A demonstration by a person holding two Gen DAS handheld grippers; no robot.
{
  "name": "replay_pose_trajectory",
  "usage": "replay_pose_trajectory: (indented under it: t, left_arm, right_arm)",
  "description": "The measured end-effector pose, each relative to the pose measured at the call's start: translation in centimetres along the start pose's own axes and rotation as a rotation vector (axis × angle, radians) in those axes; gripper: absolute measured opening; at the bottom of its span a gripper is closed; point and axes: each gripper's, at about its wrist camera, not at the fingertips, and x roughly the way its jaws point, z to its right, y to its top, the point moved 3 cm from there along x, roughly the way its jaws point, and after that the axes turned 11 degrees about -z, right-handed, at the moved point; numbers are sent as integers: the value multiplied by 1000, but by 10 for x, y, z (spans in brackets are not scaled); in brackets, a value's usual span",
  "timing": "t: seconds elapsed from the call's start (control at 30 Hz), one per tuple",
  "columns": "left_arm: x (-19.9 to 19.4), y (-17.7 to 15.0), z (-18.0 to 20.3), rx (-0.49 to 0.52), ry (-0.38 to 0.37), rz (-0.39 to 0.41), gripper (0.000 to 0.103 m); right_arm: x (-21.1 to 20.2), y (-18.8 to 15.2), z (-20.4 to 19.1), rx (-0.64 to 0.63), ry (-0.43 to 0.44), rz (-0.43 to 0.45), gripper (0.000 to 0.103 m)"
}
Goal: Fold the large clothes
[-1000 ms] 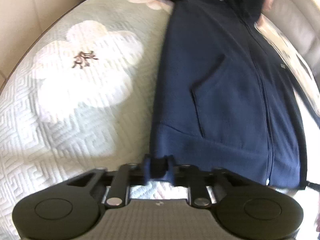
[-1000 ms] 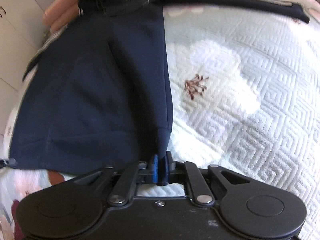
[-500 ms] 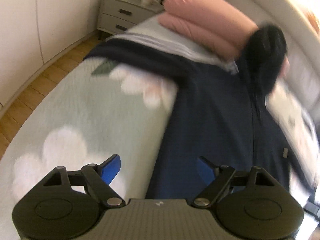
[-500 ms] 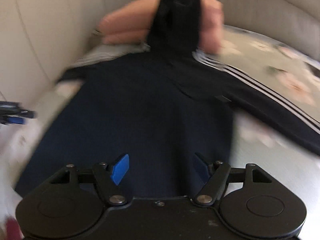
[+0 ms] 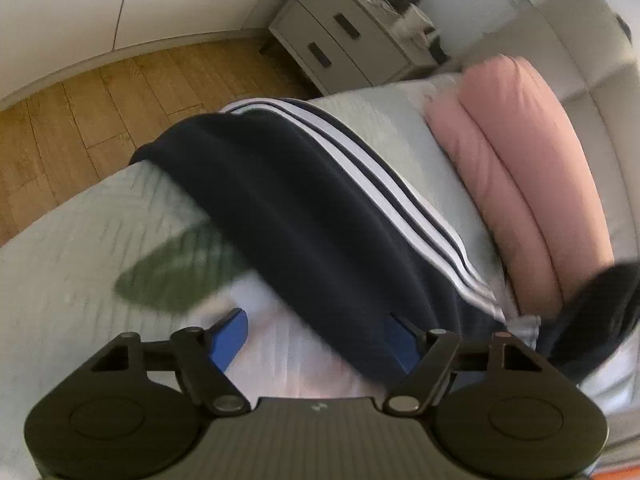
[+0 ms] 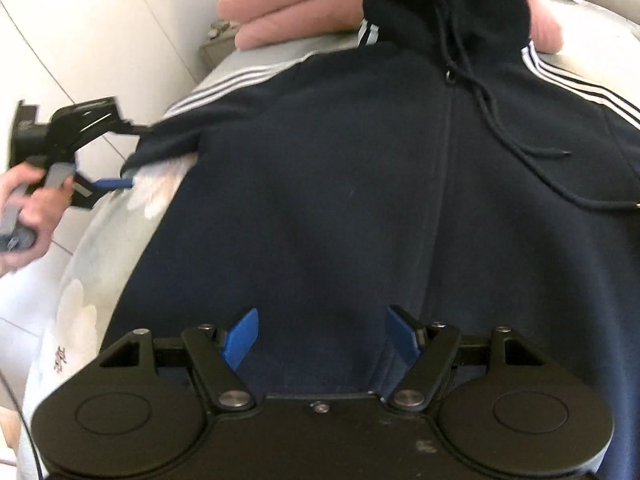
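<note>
Two views here. Left wrist first: left gripper (image 5: 316, 340) has its jaws wide with nothing pinched, and they've just closed in a bit. The navy hoodie's (image 5: 304, 208) striped sleeve runs from 11 o'clock down to the 3 o'clock blue pad across the bed (image 5: 72, 248).

Right wrist: right gripper (image 6: 322, 338) jaws spread wide over the hoodie body, gripping nothing; hood up at 12 o'clock against pink bedding (image 6: 288, 8).
</note>
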Motion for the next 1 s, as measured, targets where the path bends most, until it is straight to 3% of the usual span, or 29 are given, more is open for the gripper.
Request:
replay_pose_trajectory:
  t: [0.03,0.07,0.1,0.13,0.33,0.5,0.57,0.7,0.8,1.0]
  left_arm:
    - [2,5,-1,-2,-21,27,71]
    - [2,9,-1,4,-23,39,58]
    - [3,11,-2,20,-5,45,17]
    - [7,13,-5,41,9,37,10]
    - [0,0,-34,84,-104,19,10]
    - [-6,11,-63,-25,-241,-31,28]
    - [-4,17,-73,-80,-292,-44,29]
    - [7,45,-87,-179,-351,0,30]
    - [14,57,-88,-181,-358,33,25]
    - [14,53,-87,-232,-366,104,25]
  right_arm:
    - [0,2,-2,13,-7,-7,84]
    - [0,2,-3,33,-12,-17,84]
    - [0,-1,-4,57,-15,-22,84]
    - [-2,-4,-6,86,-19,-24,84]
    - [-3,8,-32,95,-103,-45,83]
    - [2,31,-59,113,-101,-84,83]
    - [9,43,-66,126,-99,-94,83]
    - [11,51,-82,146,-2,-53,83]
    - [23,58,-92,146,82,-39,83]
    - [42,63,-94,98,166,-24,83]
